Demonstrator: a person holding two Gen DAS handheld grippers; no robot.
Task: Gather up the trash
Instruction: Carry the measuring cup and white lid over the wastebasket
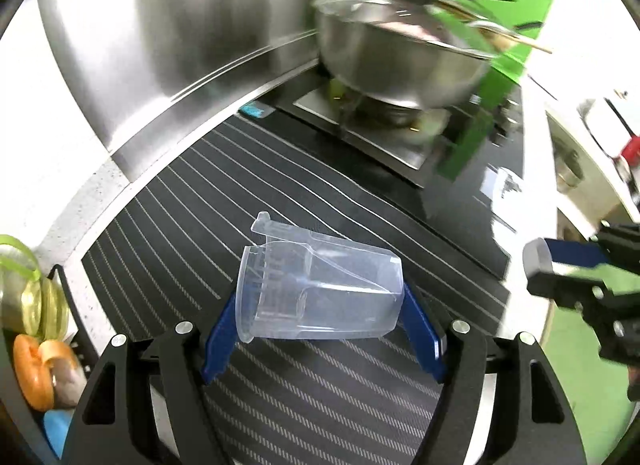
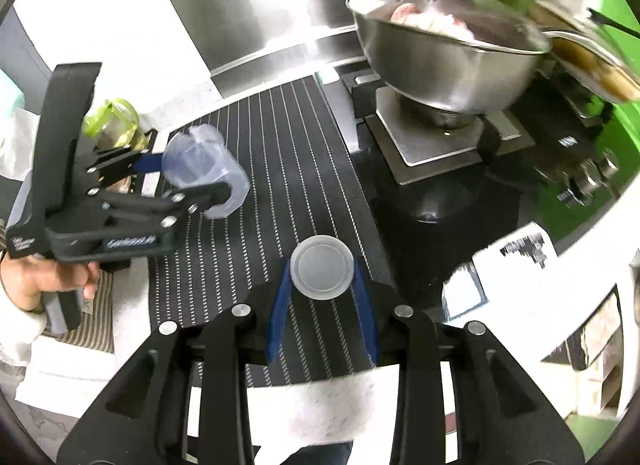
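A clear plastic cup [image 1: 316, 293], lying on its side, is pinched between the blue fingers [image 1: 424, 333] of the left gripper [image 1: 320, 305], which are spread wide around it. A small round lid [image 2: 322, 267] is squeezed between the fingers [image 2: 280, 305] of the right gripper [image 2: 322, 277], which are close together. The striped mat [image 1: 320, 393] on the bench is seen under both. Beyond the fingers a steel pot [image 2: 448, 61] is seen. The writing on a white paper [image 2: 520, 261] is too blurred to be read.
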